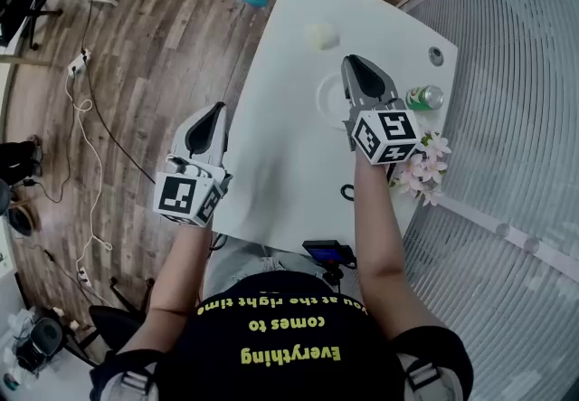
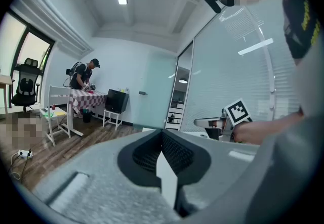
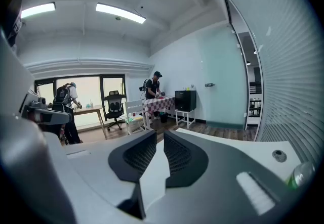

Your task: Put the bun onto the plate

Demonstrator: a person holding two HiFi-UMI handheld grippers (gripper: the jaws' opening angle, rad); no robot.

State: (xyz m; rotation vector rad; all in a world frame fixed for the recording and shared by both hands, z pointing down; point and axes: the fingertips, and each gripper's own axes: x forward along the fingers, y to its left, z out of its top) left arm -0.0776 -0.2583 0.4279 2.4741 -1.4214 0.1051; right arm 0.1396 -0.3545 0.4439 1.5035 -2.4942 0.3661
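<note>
The bun [image 1: 321, 35], pale yellow and round, lies on the white table [image 1: 289, 155] near its far edge. Nearer me is the white plate [image 1: 327, 100], its right side hidden under my right gripper [image 1: 360, 64]. That gripper hovers over the plate with its tips short of the bun. In the right gripper view its jaws [image 3: 160, 134] stand a narrow slit apart with nothing between them. My left gripper [image 1: 216, 110] hangs at the table's left edge, far from bun and plate. Its jaws [image 2: 162, 134] meet at the tips and hold nothing. Neither gripper view shows the bun.
A green can [image 1: 423, 98] lies at the table's right edge beside a round grommet [image 1: 436, 54]. Pink flowers [image 1: 423, 169] sit by my right forearm. A small dark ring [image 1: 347, 192] lies near the front edge. A glass partition runs along the right; cables cross the wooden floor at left.
</note>
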